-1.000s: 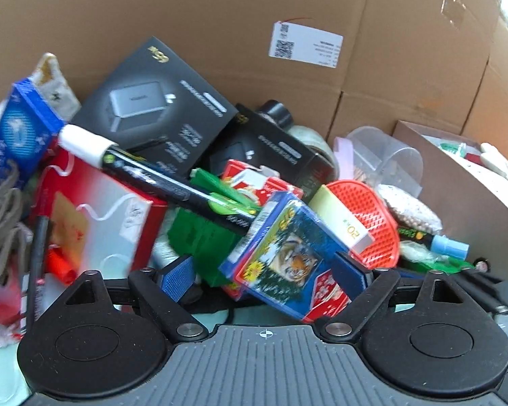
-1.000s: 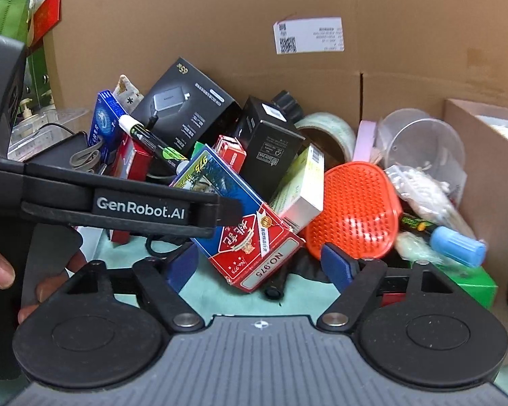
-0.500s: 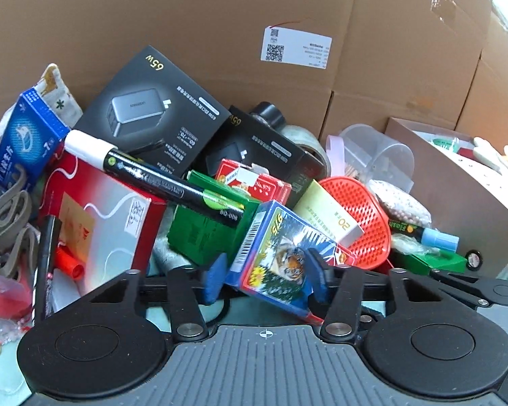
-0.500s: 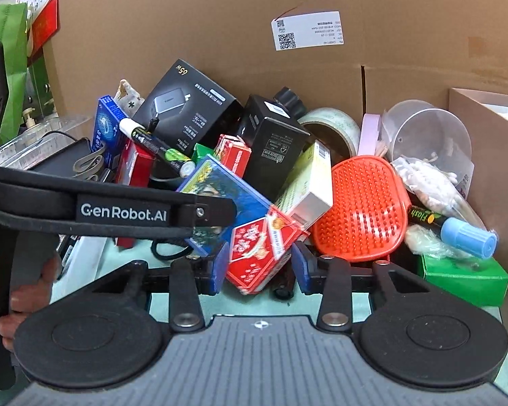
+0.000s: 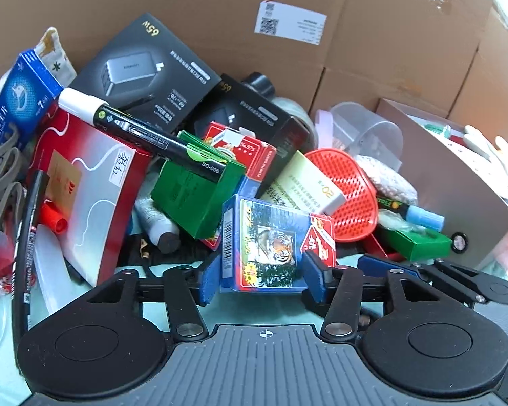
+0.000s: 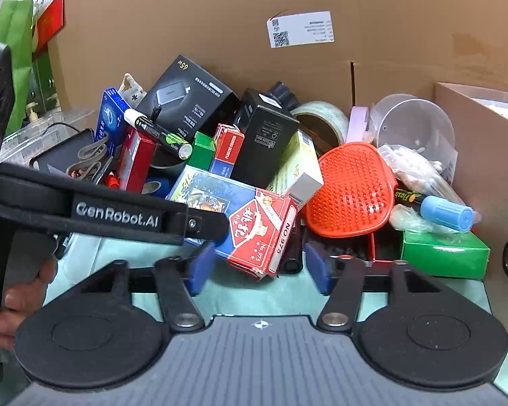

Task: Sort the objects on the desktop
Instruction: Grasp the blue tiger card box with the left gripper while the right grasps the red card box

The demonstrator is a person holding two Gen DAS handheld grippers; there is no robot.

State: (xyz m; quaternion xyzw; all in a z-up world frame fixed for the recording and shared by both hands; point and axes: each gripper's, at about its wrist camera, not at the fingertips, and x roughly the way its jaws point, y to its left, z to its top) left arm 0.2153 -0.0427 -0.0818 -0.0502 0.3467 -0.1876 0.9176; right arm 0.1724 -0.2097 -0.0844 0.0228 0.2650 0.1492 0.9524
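Note:
A pile of desk items lies against cardboard boxes. My left gripper (image 5: 262, 275) is shut on a blue and red playing-card box with a tiger picture (image 5: 271, 247), its pads pressed on both sides. The same card box (image 6: 240, 213) shows in the right wrist view, with the left gripper's arm (image 6: 115, 213) across it. My right gripper (image 6: 257, 267) stands half open just in front of the card box's red end, touching nothing that I can see.
Around the card box lie an orange bristle pad (image 6: 352, 189), a green box (image 5: 196, 189), a black marker (image 5: 145, 132), black charger boxes (image 5: 142, 74), a red and white box (image 5: 88, 189), a blue-capped marker (image 6: 437, 209). An open grey box (image 5: 457, 182) stands at the right.
My left gripper closed on the card box and lifted and turned it. My right gripper narrowed around the box's red end, then widened and drew back a little.

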